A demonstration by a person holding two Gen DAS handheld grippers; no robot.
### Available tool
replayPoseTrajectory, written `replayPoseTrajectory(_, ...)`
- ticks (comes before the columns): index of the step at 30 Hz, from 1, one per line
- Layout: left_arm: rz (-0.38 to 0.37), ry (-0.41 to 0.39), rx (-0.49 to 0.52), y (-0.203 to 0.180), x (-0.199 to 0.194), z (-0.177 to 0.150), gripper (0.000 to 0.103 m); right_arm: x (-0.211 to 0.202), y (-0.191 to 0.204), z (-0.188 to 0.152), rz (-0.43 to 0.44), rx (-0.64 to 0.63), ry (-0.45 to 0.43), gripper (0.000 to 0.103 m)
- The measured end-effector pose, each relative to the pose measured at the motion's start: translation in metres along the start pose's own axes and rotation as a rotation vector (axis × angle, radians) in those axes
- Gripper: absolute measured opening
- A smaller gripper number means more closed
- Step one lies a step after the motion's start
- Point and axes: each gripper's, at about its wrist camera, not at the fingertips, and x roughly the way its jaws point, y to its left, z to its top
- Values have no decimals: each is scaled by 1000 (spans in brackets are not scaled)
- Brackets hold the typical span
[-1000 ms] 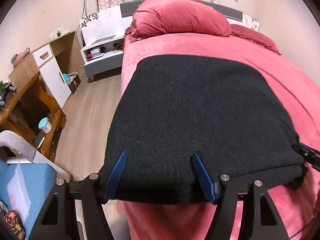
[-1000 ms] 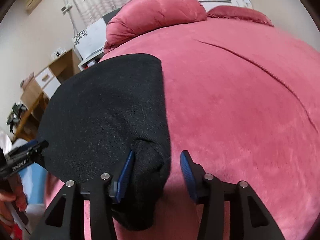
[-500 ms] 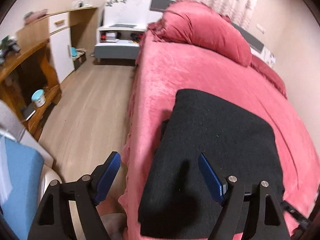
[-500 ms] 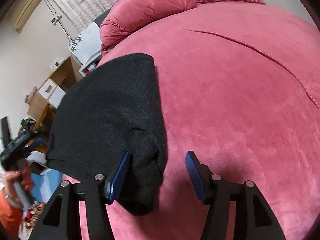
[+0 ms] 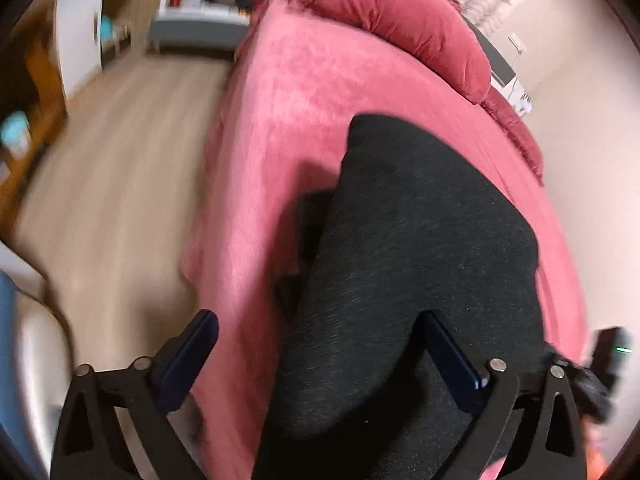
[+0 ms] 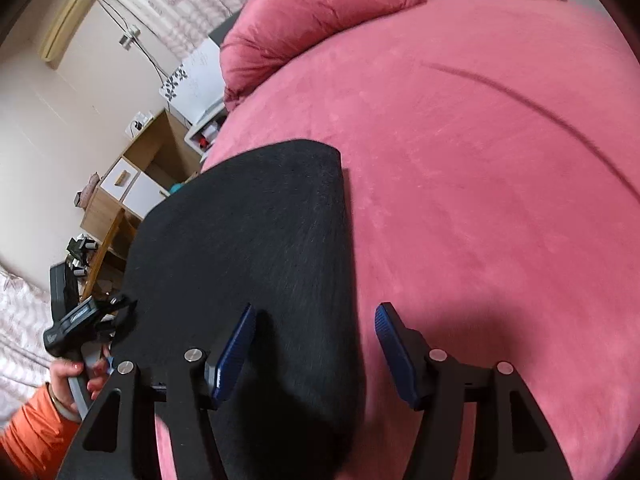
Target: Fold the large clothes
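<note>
While our left gripper [image 5: 316, 352] is opening to its widest, its blue pads [image 5: 192, 352] stand well apart and press on nothing, though the near edge of the black garment [image 5: 420, 248] lies between them. Our right gripper [image 6: 316, 350] is opening too, pads apart, with the garment's right edge between them but not pinched. We judge both hands have just let go of a fold and now need a fresh hold.

The garment lies as a dark folded slab on the pink bedspread [image 6: 480, 160], at the bed's near left edge, its near end drooping over the side; a loose dark flap pokes out at its left.

To do this step well, we should:
- tuck that flap in first,
- grasp both near corners evenly, deep enough to catch every layer,
- keep the cloth on the bed, away from the floor [image 5: 112, 184].

The pillow [image 6: 316, 24] sits well apart from the work.
</note>
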Motion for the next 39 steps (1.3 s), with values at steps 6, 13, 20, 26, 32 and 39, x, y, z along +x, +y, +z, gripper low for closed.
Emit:
replayPoseTrajectory(6,-85,90,18,3,19,-8,103,34,4,18,189,-19,55,74)
replayPoseTrajectory(13,60,-30,245,-53,3,-32,64,42,45,24,129,-117,52,34)
replayPoseTrajectory(20,54,-106,242,-72,-31,-52,41,-13,90,25,157,-211,-83,19)
replayPoseTrajectory(26,5,-113,273,-103,-47,-82,35,-52,108,18,192,-270,-137,19)
replayPoseTrajectory(32,-42,-123,310,-159,-32,-114,34,-103,74,17,126,-279,-213,18)
replayPoseTrajectory(39,-53,-98,445,-242,-2,-129,34,-152,8,18,15,-196,-298,18)
